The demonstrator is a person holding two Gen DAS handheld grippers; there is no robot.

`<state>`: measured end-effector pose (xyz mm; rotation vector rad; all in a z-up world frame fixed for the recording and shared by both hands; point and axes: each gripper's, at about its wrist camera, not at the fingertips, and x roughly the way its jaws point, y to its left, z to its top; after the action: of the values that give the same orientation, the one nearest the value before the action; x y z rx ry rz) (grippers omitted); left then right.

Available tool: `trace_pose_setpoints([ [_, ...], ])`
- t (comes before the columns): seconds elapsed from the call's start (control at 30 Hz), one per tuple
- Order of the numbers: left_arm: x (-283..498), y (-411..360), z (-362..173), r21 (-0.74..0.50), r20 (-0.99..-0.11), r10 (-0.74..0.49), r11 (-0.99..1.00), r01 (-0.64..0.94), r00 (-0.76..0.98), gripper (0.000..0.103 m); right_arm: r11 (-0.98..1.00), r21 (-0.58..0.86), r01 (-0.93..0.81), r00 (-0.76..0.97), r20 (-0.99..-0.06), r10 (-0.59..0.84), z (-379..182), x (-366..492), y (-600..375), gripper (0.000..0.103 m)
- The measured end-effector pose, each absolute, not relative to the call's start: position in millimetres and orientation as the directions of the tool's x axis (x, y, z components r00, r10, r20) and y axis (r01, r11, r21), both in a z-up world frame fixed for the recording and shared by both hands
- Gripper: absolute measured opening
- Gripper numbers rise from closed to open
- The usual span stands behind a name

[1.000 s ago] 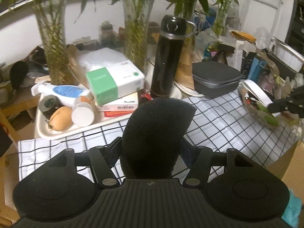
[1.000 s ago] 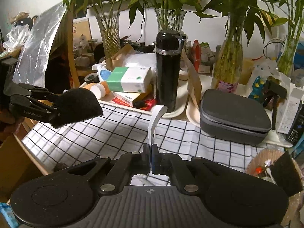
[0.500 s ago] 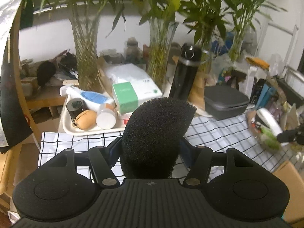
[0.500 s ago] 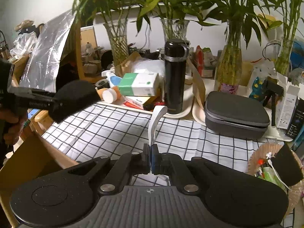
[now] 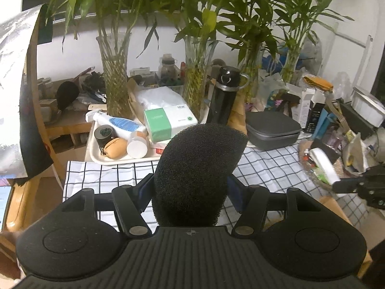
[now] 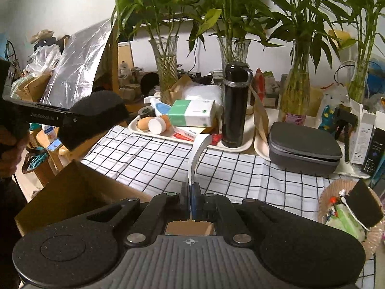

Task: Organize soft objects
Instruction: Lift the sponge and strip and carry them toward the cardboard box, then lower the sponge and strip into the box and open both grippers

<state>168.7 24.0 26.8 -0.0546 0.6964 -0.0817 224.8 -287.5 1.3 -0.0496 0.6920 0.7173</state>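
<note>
Your left gripper (image 5: 192,187) is clamped on the black sponge (image 5: 197,171), pads pressed into its lower sides, so the rounded top sticks out ahead of the jaws and blocks the middle of your left view. From the right view the same sponge hangs in the air off to the left, clear of the checked cloth (image 6: 149,159).

Your right gripper (image 6: 191,202) is fully closed on a thin white strip (image 6: 198,154). It's pinched at one end, so the rest stands up and curls over ahead of the jaws.

Open cardboard box (image 6: 69,192) sits just below and left of your right gripper, under the held sponge. Likely the drop spot for both soft items, which would explain carrying them high.

Ahead of both tools: a white tray (image 5: 96,154) with bottles and a tissue pack, a black flask (image 6: 234,106), a grey zip case (image 6: 303,147). Glass vases with bamboo stand behind. To your right, a paper basket (image 6: 324,197) holds another dark sponge piece (image 6: 367,202).

Nothing stands between the sponge and the box. Watch the box's near wall and your own left gripper when the strip goes in.
</note>
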Motion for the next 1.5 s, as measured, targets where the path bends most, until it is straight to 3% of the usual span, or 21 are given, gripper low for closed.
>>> trace_pose_setpoints([
  [0.23, 144, 8, 40, -0.051, -0.641, -0.089, 0.996, 0.074, 0.763, 0.062, 0.760, 0.201, -0.618, 0.549, -0.582, 0.600, 6, 207, -290, 0.004],
  [0.6, 120, -4, 42, -0.116, -0.675, -0.130, 0.991, 0.070, 0.727, 0.062, 0.767, 0.210, -0.606, 0.547, -0.591, 0.593, 4, 180, -288, 0.004],
  [1.17, 104, -5, 14, -0.290, -0.760, -0.222, 0.957, -0.012, 0.611, 0.062, 0.773, 0.218, -0.596, 0.547, -0.595, 0.589, 1, 150, -291, 0.004],
  [1.37, 106, 4, -1, -0.354, -0.788, -0.258, 0.933, -0.068, 0.559, 0.066, 0.775, 0.216, -0.594, 0.546, -0.600, 0.585, -1, 145, -291, 0.004],
  [1.5, 103, 5, -3, -0.366, -0.783, -0.268, 0.928, -0.066, 0.562, 0.074, 0.778, 0.220, -0.588, 0.547, -0.601, 0.583, -1, 143, -293, 0.004],
])
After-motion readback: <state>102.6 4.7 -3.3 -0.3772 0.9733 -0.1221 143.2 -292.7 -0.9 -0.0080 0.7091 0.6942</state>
